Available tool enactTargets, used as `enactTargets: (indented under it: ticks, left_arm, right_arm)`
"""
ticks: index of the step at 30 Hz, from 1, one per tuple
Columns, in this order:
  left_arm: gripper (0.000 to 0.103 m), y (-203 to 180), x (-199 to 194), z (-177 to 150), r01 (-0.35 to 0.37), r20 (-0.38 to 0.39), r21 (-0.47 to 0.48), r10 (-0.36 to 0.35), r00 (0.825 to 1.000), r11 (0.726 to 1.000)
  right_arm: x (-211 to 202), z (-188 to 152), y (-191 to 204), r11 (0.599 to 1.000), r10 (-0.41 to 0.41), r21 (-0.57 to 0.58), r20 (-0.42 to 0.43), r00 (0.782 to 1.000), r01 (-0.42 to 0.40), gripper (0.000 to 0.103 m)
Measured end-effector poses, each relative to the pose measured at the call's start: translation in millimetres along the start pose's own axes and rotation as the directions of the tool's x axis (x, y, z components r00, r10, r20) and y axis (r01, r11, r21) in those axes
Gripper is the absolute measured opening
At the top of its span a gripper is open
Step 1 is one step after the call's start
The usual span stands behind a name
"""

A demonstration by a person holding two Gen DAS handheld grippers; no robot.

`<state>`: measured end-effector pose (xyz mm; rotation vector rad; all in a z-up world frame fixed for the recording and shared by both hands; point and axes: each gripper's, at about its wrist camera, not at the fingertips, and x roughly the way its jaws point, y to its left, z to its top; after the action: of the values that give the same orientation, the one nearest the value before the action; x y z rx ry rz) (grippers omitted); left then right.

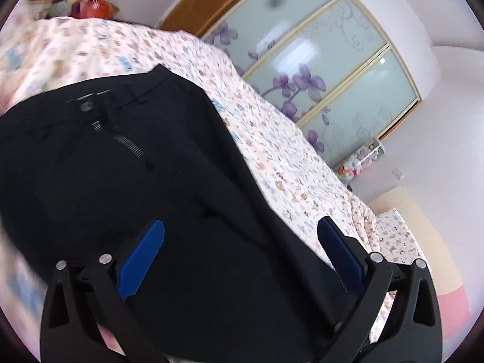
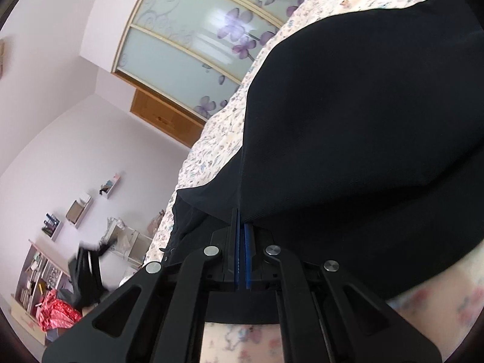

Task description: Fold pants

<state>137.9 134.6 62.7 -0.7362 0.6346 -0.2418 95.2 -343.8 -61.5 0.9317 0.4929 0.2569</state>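
Left wrist view: left tongs (image 1: 240, 239) spread wide, released, blue ribbed pads (image 1: 142, 257) well apart, nothing between them but air above black cloth. Black pants (image 1: 127, 163) spread on a bed (image 1: 272, 139) with a pale sheet printed in small flowers. Waistband at the far end of the pants, with a round button (image 1: 86, 106) and an open zipper (image 1: 121, 137) running down toward the near side. One dark edge of the pants passing just beside the right pad, sheet showing beyond it. Far right, a wardrobe (image 1: 317, 60) with frosted sliding doors painted with purple flowers, wooden panel at its far left end. Far left corner, blurred clutter with something red (image 1: 95, 7). Right of the bed, a small heap of pale soft toys (image 1: 360, 160) against the wall.

Right wrist view: right tongs (image 2: 242, 233) clenched, blue pads pressed together on an edge of the pants (image 2: 348, 121), a seam line running from the pads up into the cloth. Pants filling the right half of the view, draped over the flowered bed (image 2: 211, 151), a fold of cloth hanging left of the tongs. Sheet blurred at the near edge below the tongs. Far left, the same flowered wardrobe (image 2: 187, 36) with a wooden cabinet (image 2: 163, 116) beside it. Near left, wall shelves (image 2: 78, 208), a bookcase (image 2: 36, 275), a black bag (image 2: 87, 275) and red patterned wrapping (image 2: 59, 313) on the floor.
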Motion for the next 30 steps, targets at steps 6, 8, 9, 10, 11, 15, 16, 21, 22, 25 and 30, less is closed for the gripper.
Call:
enactTargets:
  ticks: [6,8,9,10,11,15,16,21,22,25,30]
  left_arm:
    - [0.101,-3,96,68,0.012,-0.165,-0.073,-0.024,0.986,0.997]
    - [0.101,2,118,81,-0.055,-0.155,-0.091,0.041,0.987,0.994]
    - [0.101,5,135,89,-0.105,-0.150,-0.103,0.089,0.985,0.989]
    - [0.101,8,144,93,-0.140,-0.146,-0.106,0.124,0.982,0.984]
    - [0.099,10,155,98,-0.188,-0.142,-0.101,0.173,0.975,0.977]
    - [0.076,16,199,117,-0.390,-0.129,-0.059,0.380,0.916,0.919]
    - [0.069,19,211,120,-0.408,-0.145,-0.061,0.396,0.907,0.911]
    - [0.028,30,246,124,-0.443,-0.182,-0.036,0.430,0.884,0.896]
    - [0.007,32,246,121,-0.414,-0.181,-0.052,0.399,0.899,0.909]
    - [0.007,34,226,114,-0.375,-0.113,-0.091,0.365,0.924,0.923]
    - [0.007,24,143,97,-0.272,0.022,-0.073,0.275,0.961,0.959]
  right_arm:
    - [-8,-8,-20,0.997,0.070,0.032,-0.009,0.998,-0.070,0.002]
    - [-10,-10,-19,0.997,0.075,0.025,-0.009,0.997,-0.075,0.002]
    - [-9,-11,-21,0.996,0.082,0.026,-0.010,0.997,-0.081,0.002]
    - [-9,-7,-22,0.996,0.088,0.029,-0.009,0.996,-0.087,0.002]
    - [-11,-6,-22,0.995,0.092,0.029,-0.010,0.996,-0.092,0.002]
    - [-13,-7,-25,0.994,0.108,0.027,-0.012,0.994,-0.108,0.002]
    - [-12,-7,-27,0.993,0.116,0.031,-0.013,0.993,-0.115,0.002]
    - [-24,-11,-37,0.990,0.135,0.036,-0.019,0.991,-0.135,0.002]
    - [-24,-11,-39,0.990,0.136,0.036,-0.021,0.990,-0.135,0.002]
    - [-27,-9,-36,0.989,0.142,0.039,-0.017,0.990,-0.141,0.002]
    - [-33,-7,-40,0.984,0.169,0.050,-0.010,0.986,-0.168,0.002]
